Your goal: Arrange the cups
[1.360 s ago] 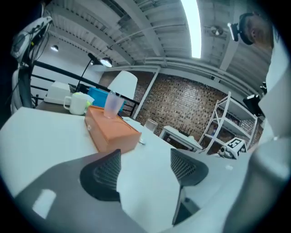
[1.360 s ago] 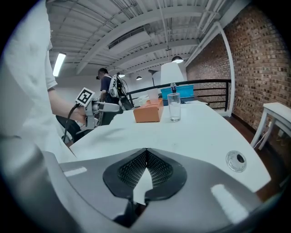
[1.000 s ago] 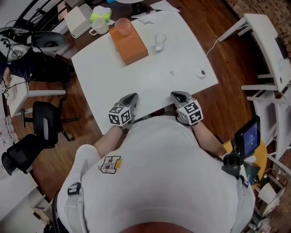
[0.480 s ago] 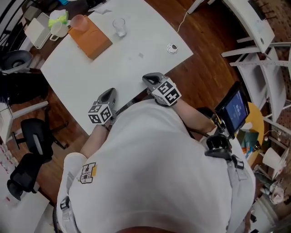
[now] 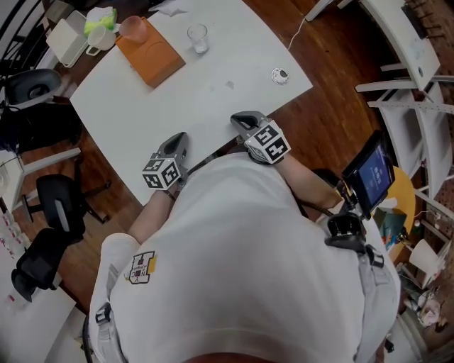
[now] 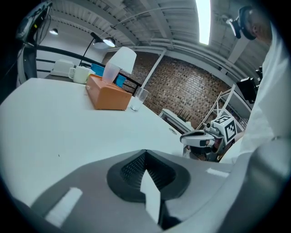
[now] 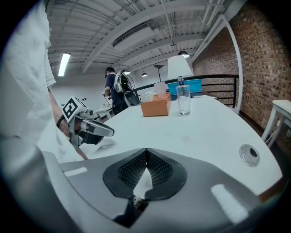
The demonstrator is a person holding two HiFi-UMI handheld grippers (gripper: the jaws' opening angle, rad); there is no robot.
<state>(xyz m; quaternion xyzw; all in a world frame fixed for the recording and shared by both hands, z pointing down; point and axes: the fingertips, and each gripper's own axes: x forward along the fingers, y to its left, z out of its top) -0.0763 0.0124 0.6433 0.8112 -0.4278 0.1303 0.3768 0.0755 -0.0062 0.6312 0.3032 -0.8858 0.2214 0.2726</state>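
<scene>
Frame of reference: clock face laid on the head view, centred on the middle of the white table [image 5: 213, 99], with the person at 6 o'clock.
Left gripper [image 5: 177, 139]: jaws pressed together with nothing between them; at the near edge, about 6 to 7 o'clock.
Right gripper [image 5: 240, 118]: jaws likewise together and empty; at the near edge, about 4 o'clock.
Pink cup [image 5: 133, 28]: stands on top of the orange box [image 5: 152, 60], between 10 and 11 o'clock, well apart from both grippers.
Clear glass [image 5: 198, 37]: upright on the bare table at 12 o'clock, near the box but not touching it.
White mug [image 5: 99, 41]: 10 o'clock, just past the table's far corner; I cannot tell what it stands on.
Risk, jaws: a reach made with the jaws together would likely push a cup over instead of taking it.
Risk, pink cup: its raised perch means a nudge could send it off the box.
Risk, glass: smooth walls may slip in the pads, and a sideways bump may tip it.
Risk, mug: it is crowded by the white container [image 5: 65, 39] and a green item [image 5: 103, 18], so a jaw could catch on them.
Obstruction: the orange box lies between the grippers and the mug.
Other items: round disc [image 5: 280, 76] at 3 o'clock, office chairs [image 5: 60, 205] on the floor at 8 o'clock.
</scene>
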